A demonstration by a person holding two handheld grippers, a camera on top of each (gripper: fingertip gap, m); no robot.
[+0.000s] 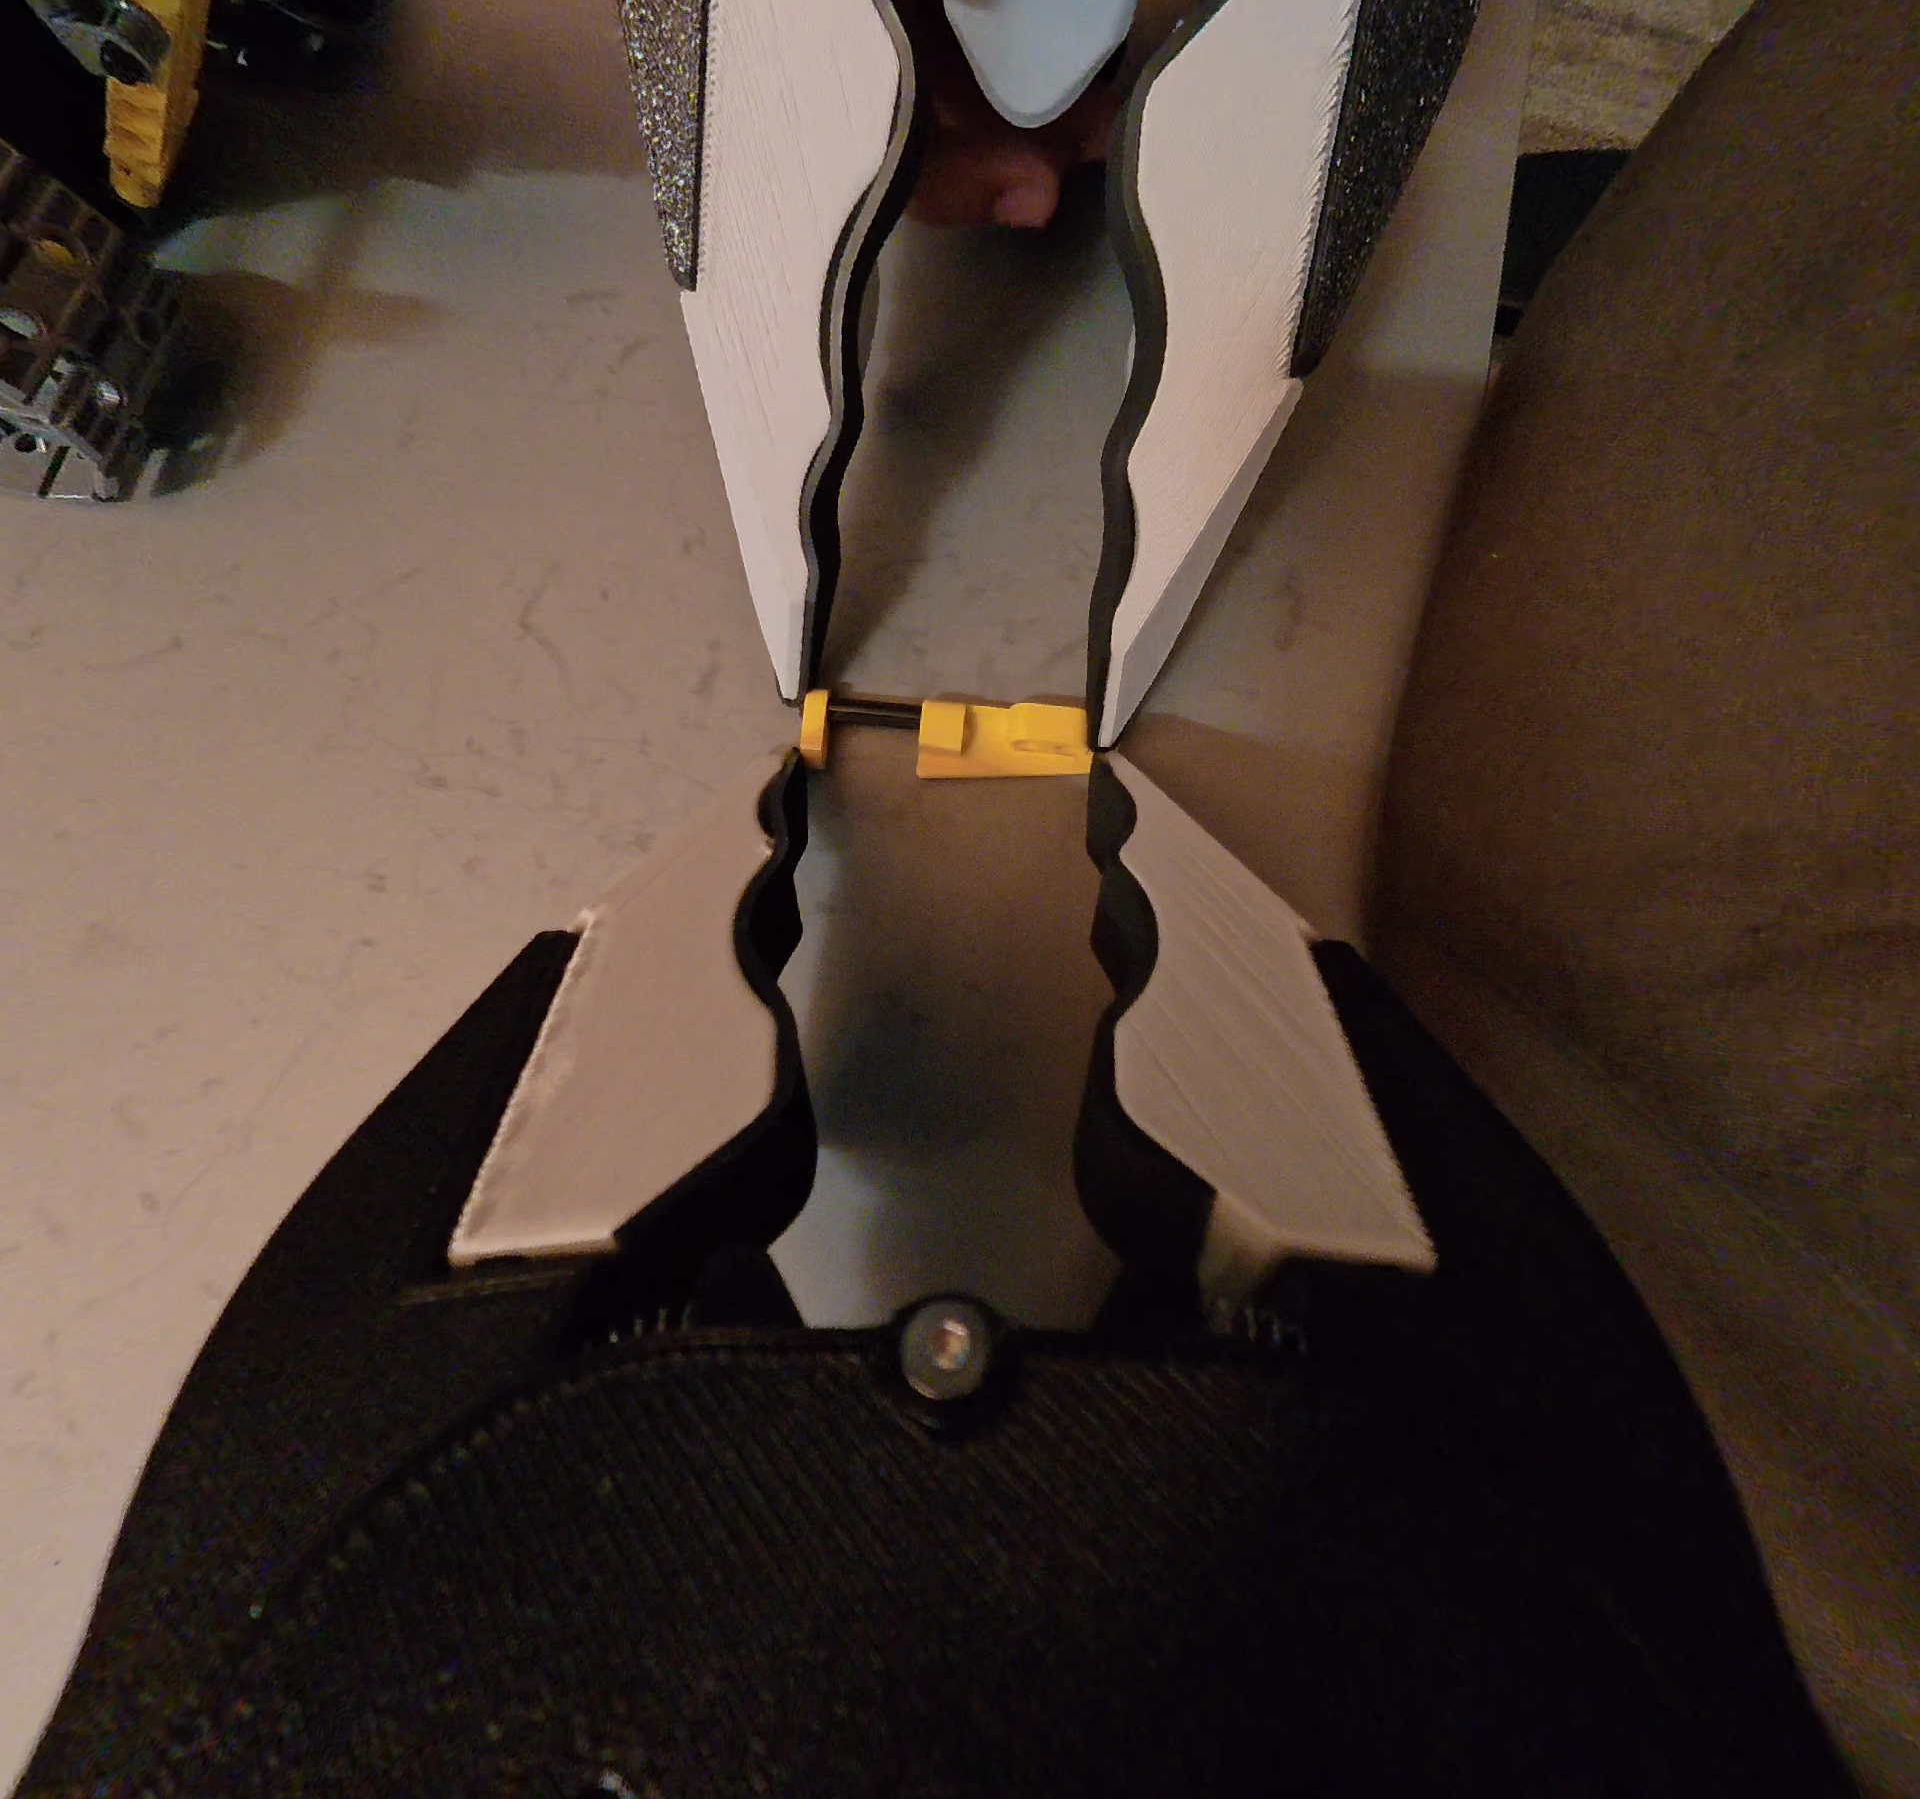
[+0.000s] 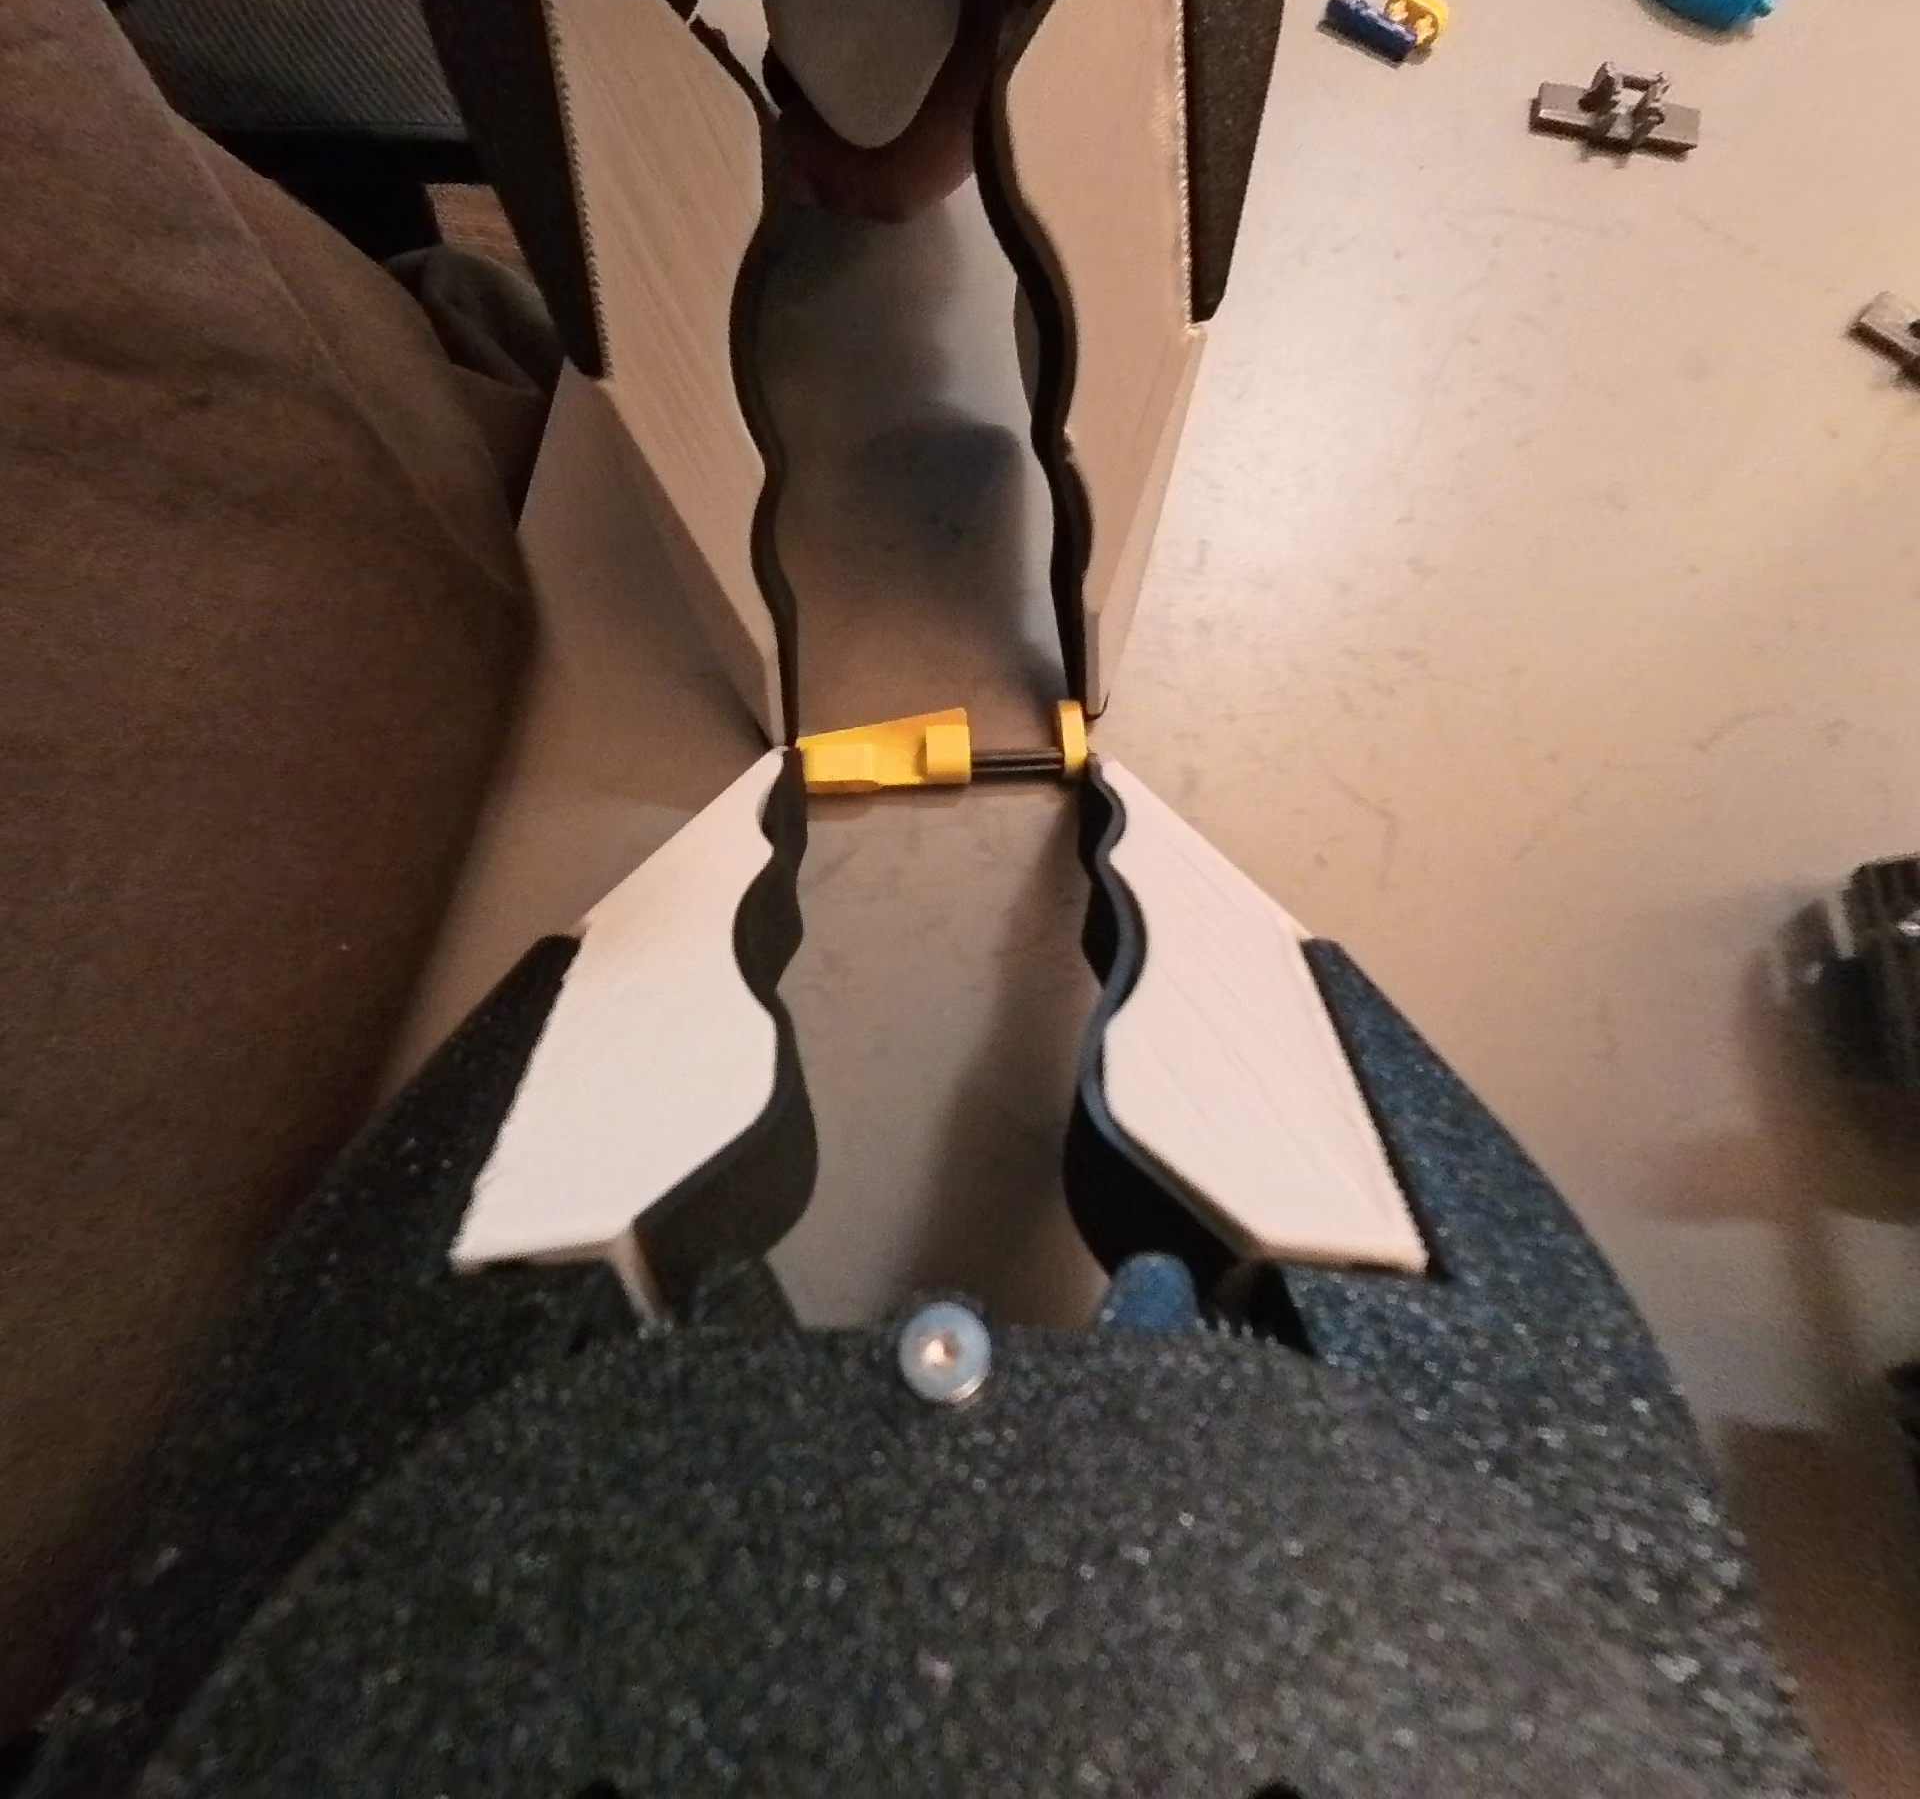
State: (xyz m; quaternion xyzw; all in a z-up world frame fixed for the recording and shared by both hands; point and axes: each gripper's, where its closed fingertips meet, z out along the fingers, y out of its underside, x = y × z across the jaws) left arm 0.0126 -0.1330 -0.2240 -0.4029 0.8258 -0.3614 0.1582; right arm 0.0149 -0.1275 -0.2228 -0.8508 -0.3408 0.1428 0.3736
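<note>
Yellow piece [image 1: 1003,739] on a thin black axle, pinched end to end, hanging over the pale worktop [image 1: 312,710] near its sofa-side edge. Left claw [image 1: 945,762] and right claw [image 2: 940,747] meet tip to tip, both clamped across it. Brown sofa [image 1: 1662,710] alongside. A yellow-black toy vehicle [image 1: 114,139] sits towards the far corner; loose bricks [image 2: 1387,14] lie scattered beyond.

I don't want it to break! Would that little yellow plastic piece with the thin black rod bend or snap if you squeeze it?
The yellow plastic piece with the thin black rod looks rigid and probably light. Spanning the left gripper and right gripper fingertips, its slim rod seems the weakest part, so hard squeezing might bend it. Smooth plastic could slip.
</note>
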